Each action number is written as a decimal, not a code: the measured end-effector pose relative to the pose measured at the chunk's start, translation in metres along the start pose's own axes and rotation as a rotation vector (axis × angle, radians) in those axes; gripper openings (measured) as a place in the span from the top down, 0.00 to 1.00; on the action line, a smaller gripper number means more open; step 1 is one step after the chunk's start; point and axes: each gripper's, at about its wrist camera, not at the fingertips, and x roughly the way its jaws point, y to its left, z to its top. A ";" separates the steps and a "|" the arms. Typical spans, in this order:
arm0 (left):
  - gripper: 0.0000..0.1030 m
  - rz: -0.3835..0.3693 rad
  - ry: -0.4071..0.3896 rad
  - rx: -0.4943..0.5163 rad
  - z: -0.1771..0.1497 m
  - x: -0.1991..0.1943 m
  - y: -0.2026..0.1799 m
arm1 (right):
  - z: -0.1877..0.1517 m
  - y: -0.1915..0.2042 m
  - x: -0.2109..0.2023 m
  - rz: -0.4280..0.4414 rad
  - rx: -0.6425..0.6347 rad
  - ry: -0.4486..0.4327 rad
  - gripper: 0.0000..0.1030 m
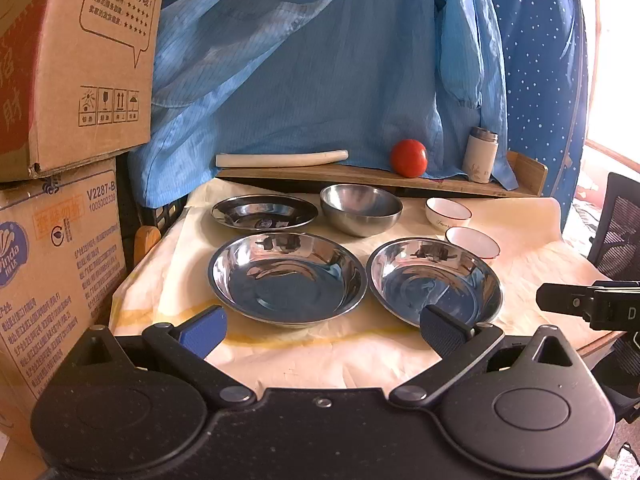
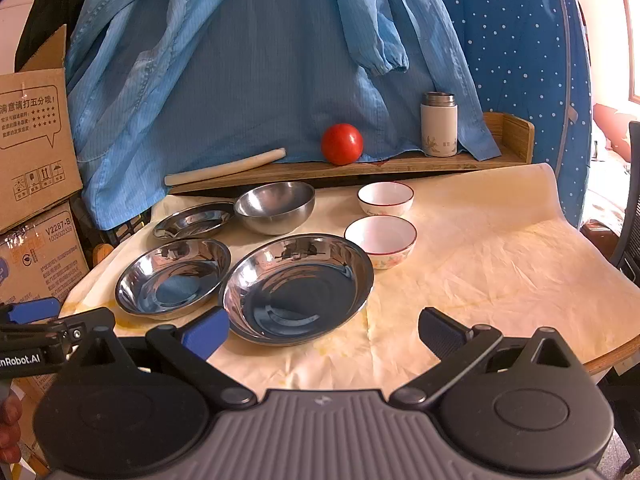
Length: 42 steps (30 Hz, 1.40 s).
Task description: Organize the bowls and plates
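Steel everywhere on the cream cloth (image 2: 500, 248). Going L to R: cardboard boxes (image 1: 68, 80) stacked at far L, upper one with a speech-bubble of Chinese print and handling icons, lower one marked "V2287-B" plus a partly cut-off blue logo (looks like "Vinda", can't confirm). Next, left gripper (image 1: 323, 330) near the table's front edge, fingers spread wide, nothing between them, touching nothing. Beyond it, front-left steel plate (image 1: 287, 278) beside front-right steel plate (image 1: 434, 280), rims near each other. Behind those, a smaller steel plate (image 1: 264, 212), then a deep steel bowl (image 1: 361, 209). Further R, two white bowls w/ red rims: rear white bowl (image 2: 385, 199) bearing small script too tiny to read, front white bowl (image 2: 380, 240) just beside the front-right plate. Right gripper (image 2: 324, 330) likewise wide apart and empty; "nRobot.AI" readable on the other tool's body at L edge of the right wrist view, first letters cut off. On the wooden shelf (image 2: 400, 162) behind: white rod (image 1: 282, 159), tomato (image 1: 408, 158), white flask (image 2: 438, 124). Blue garment (image 1: 320, 60) as backdrop.
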 end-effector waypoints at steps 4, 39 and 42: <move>0.01 -0.001 0.000 0.003 0.000 0.001 0.000 | 0.000 0.000 0.000 0.000 0.000 0.000 0.00; 0.01 -0.002 0.013 -0.015 0.000 0.007 0.001 | 0.000 0.000 0.004 0.000 0.003 0.002 0.00; 0.01 -0.008 0.016 -0.019 0.000 0.009 0.002 | 0.001 0.000 0.005 0.000 0.003 0.003 0.00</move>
